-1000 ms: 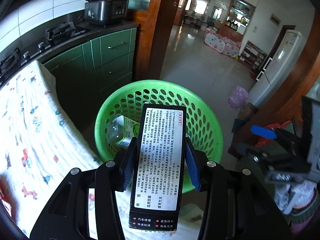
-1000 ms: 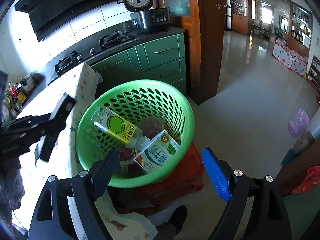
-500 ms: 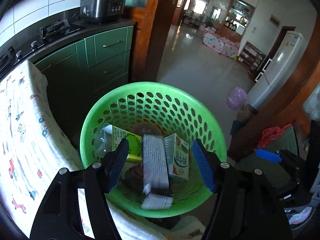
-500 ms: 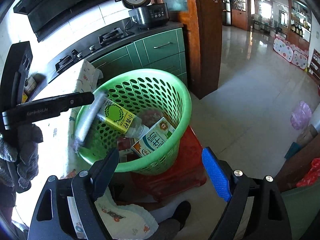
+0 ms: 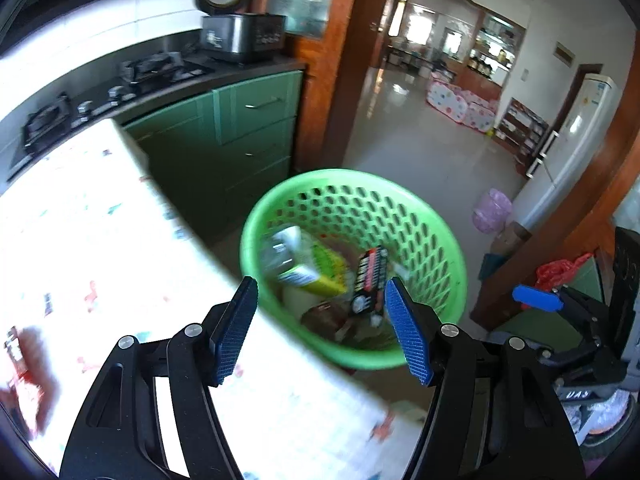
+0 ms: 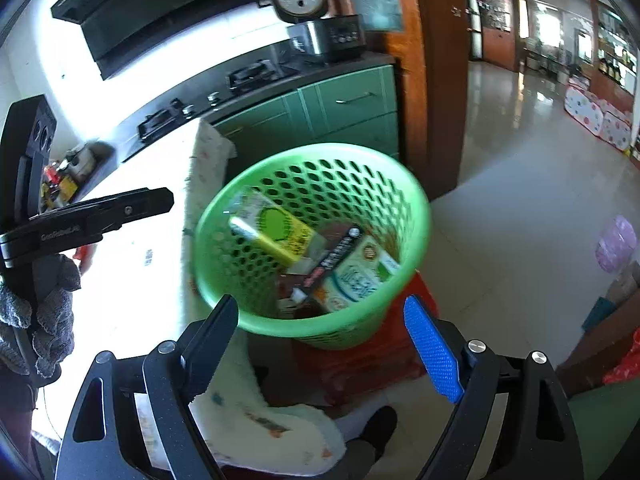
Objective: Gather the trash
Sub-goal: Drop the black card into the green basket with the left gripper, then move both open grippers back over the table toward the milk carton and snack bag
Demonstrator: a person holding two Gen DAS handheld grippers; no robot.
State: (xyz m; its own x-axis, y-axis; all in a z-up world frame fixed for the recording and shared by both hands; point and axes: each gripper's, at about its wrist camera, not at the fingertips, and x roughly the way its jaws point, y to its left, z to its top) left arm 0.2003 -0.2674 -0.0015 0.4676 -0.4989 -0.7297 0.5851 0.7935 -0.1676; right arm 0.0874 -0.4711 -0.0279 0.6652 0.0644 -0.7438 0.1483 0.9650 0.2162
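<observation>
A green perforated basket stands on a red stool beside the cloth-covered table. Inside it lie a long black box, a yellow-green carton and a white-teal carton. My left gripper is open and empty, above the table's edge and short of the basket. In the right wrist view the left gripper is held by a gloved hand. My right gripper is open and empty, near the basket's rim.
Green cabinets with a stove and a rice cooker run behind the basket. A wooden door frame stands to the right of them. On the tiled floor lie a pink bag and a fridge beyond.
The left gripper opened and let go of the black box, which fell into the basket. That gripper then drew back toward the table. The right gripper shifted a little and stayed open.
</observation>
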